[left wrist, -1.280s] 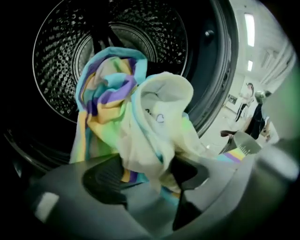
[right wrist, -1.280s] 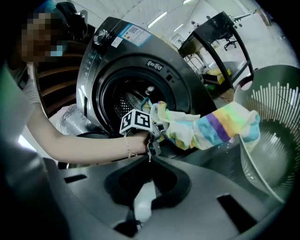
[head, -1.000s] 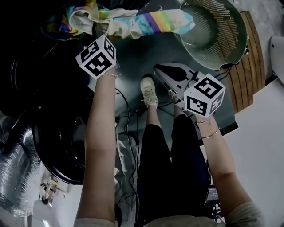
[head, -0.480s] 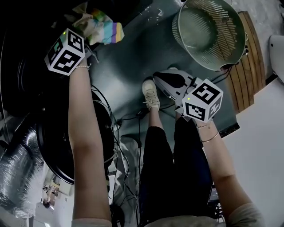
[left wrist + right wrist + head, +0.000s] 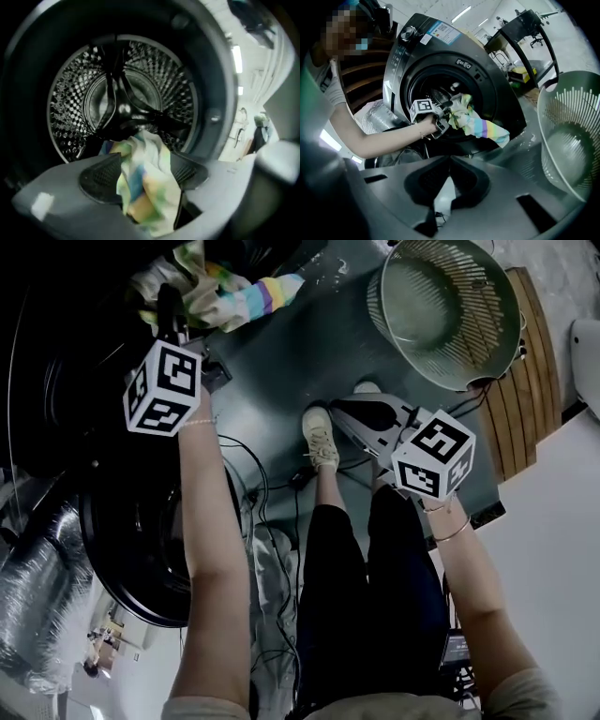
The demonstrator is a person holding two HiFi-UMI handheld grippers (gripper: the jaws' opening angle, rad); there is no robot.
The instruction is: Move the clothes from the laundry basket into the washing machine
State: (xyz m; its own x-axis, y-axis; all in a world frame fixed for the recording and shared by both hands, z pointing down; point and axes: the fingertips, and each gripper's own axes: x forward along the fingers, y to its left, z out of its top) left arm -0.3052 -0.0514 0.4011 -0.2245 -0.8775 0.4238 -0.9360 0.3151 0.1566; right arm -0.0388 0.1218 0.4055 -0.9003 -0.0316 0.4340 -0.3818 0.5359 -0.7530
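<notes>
Two in use | left hand-held gripper (image 5: 144, 176): jaws just opening wide, striped cloth (image 5: 150, 154) loose between them, facing washing machine drum (image 5: 79, 108) | right hand-held gripper (image 5: 449, 180): closed, nothing held

No writing can be read. The washing machine (image 5: 499, 96) carries a coloured sticker (image 5: 442, 32) near its top edge and a small badge (image 5: 462, 62) on its front, both too blurred to make out.

The right gripper's (image 5: 449, 163) jaws are seen shut together. Beyond, the left gripper (image 5: 446, 116) is held at the washer's (image 5: 440, 51) mouth, its jaws just opened, a striped cloth (image 5: 482, 125) between them. A basket (image 5: 567, 117) is seen at right.
</notes>
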